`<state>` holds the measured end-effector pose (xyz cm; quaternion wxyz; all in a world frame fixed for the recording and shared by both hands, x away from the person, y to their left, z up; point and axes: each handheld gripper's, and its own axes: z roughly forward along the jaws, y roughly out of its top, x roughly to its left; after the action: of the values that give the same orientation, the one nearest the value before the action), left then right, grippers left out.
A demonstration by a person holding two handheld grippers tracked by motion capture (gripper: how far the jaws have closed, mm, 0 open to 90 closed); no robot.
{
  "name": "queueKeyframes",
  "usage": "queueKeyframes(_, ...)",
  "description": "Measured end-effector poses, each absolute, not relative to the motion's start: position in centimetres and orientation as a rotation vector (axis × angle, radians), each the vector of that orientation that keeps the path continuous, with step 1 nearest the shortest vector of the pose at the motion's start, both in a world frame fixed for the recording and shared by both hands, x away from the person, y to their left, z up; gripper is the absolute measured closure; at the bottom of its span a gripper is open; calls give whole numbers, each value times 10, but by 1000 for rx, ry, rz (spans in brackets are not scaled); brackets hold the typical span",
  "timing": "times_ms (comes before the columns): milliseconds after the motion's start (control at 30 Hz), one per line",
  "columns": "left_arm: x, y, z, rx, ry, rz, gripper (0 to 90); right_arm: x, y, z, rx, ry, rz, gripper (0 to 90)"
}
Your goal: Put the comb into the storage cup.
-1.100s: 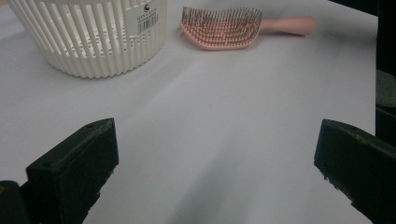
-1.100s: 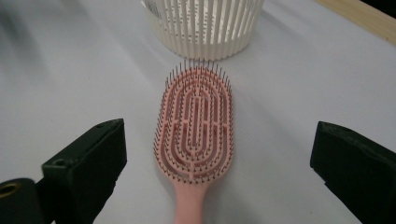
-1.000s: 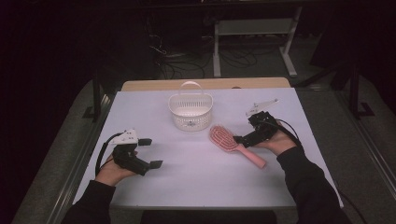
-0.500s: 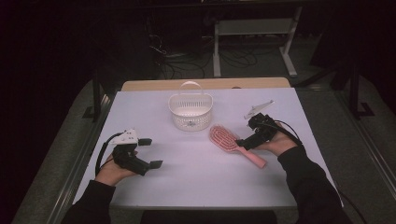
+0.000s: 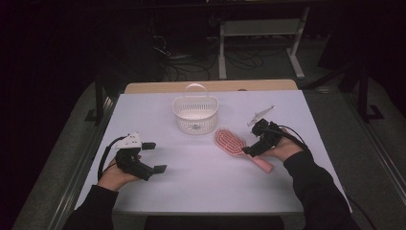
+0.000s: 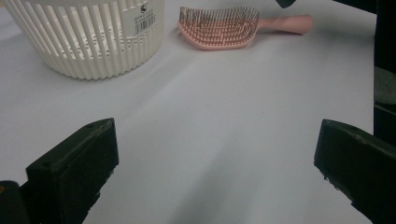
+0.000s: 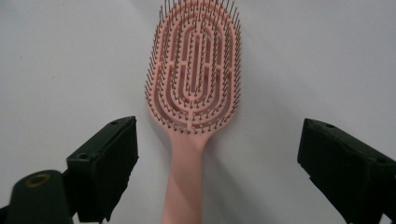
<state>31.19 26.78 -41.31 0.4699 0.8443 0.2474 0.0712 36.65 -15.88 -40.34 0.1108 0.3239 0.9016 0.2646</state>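
With the right tool (image 7: pixel 208 182) closing but still wide astride the brush (image 7: pixel 194 84) handle, right of the basket (image 5: pixel 195 115) on the desk (image 5: pixel 201 187), an off-centre pinch risked skidding it.

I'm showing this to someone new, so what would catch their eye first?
The pink hairbrush lies bristles up, right of the table's middle, its handle between the open right gripper's jaws, which have just been closing. Behind it stands a white basket; the left gripper rests open at near left.
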Motion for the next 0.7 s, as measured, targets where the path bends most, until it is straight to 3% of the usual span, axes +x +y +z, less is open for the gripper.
queueKeyframes(700, 312, 268, -413, 2070, 605, 175, 0, 367, -147, -419, 957, 2749, 584, 165)
